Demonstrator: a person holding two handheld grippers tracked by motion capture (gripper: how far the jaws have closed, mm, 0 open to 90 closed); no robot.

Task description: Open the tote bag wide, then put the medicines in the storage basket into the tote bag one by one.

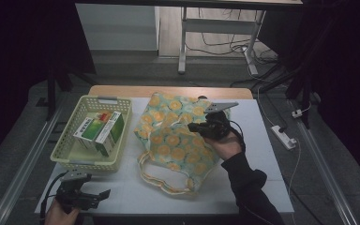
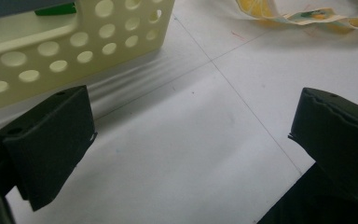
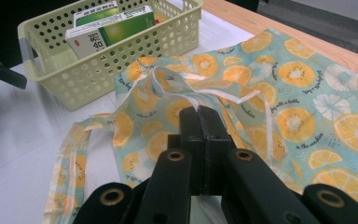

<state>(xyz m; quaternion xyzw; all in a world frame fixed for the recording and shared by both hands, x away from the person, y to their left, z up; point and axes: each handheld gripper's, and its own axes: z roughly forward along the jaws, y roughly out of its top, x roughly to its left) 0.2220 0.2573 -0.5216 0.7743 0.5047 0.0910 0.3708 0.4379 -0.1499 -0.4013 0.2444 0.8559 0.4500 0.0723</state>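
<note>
On the white table (image 1: 136, 197) in front of me lies a cloth bag (image 1: 178, 136) printed with orange slices on a pale blue-green ground, spread out flat near the middle with its two long handles (image 1: 161, 180) trailing toward my side. My right gripper (image 1: 193, 126) sits over the middle of the bag, jaws pressed tight together, and in the right gripper view they pinch a fold of the fabric at the bag's white-edged opening (image 3: 200, 91), so that the cloth rises in a small peak up to the jaw tips. My right hand (image 1: 225, 143) comes in from the lower right, its dark sleeve lying across the bag's near corner. Just beside the bag on its left stands a pale yellow perforated basket (image 1: 75, 161), holding green and white boxes (image 1: 101, 129) packed side by side. My left gripper (image 1: 104, 193) rests low at the near left corner of the table, in front of the basket, well apart from the bag; its jaws stand wide open with nothing between them, only bare table showing in the gap, and the basket wall (image 2: 74, 42) close ahead on one side
</note>
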